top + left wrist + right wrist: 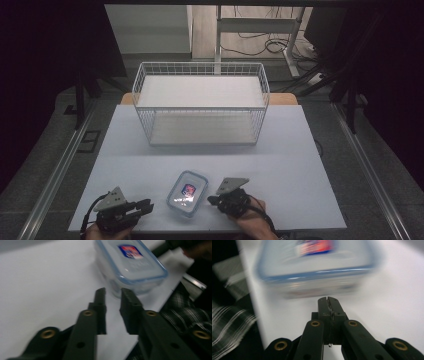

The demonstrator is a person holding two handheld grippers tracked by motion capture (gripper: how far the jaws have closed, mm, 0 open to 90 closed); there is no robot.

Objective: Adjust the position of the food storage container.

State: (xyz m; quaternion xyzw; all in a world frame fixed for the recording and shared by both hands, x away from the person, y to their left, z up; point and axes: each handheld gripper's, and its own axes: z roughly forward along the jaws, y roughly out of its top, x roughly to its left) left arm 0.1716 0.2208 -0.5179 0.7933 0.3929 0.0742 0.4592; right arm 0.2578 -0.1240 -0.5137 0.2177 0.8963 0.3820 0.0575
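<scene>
Container (187,193) with a blue-rimmed lid sits on the white counter (150,160) between 2 hand-held grippers: left (113,293) slightly parted and empty, right (328,300) fully closed, empty.

Left tongs (145,205) held low with jaws narrowly parted; right tongs (212,200) pressed fully together, both pointing inward.

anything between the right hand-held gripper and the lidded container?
Nothing. In the right gripper view, bare white table separates the shut right hand-held gripper from the container.
</scene>
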